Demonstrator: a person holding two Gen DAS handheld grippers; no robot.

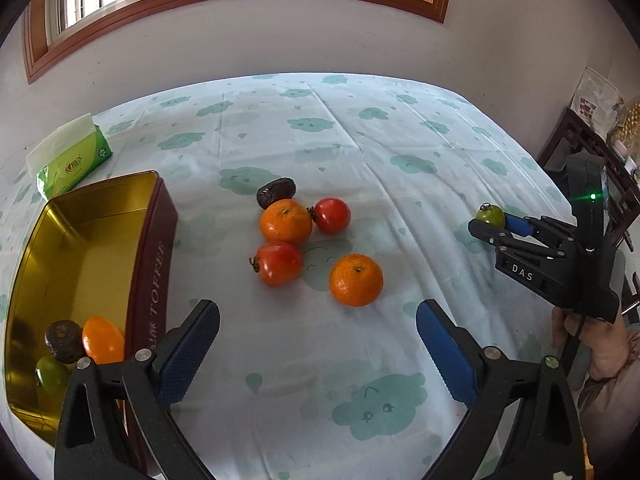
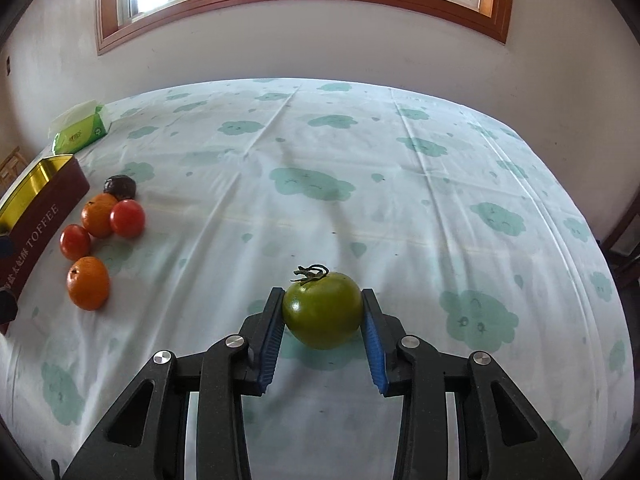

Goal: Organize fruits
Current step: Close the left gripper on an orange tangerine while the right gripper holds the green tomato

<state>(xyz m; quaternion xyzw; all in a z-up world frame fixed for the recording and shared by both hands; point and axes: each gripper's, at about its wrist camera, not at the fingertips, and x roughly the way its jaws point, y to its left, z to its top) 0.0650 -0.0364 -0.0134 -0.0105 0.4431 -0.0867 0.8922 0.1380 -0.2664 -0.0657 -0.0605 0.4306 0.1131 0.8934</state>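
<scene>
Over the right side of the table (image 2: 400,208), the right gripper (image 2: 322,320) is pinching the green tomato (image 2: 322,310) between both fingers and should be carrying it level, gently, to the tin (image 1: 80,240), while the left gripper (image 1: 318,356) is hovering wide open, empty.

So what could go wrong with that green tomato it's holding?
1. The right gripper pinches the round, smooth green tomato only at its sides, so it might slip out and roll across the cloth.
2. Squeezing harder could bruise it.
3. The tin sits far across, beyond the loose fruit pile, so the trip could bump an orange.
</scene>
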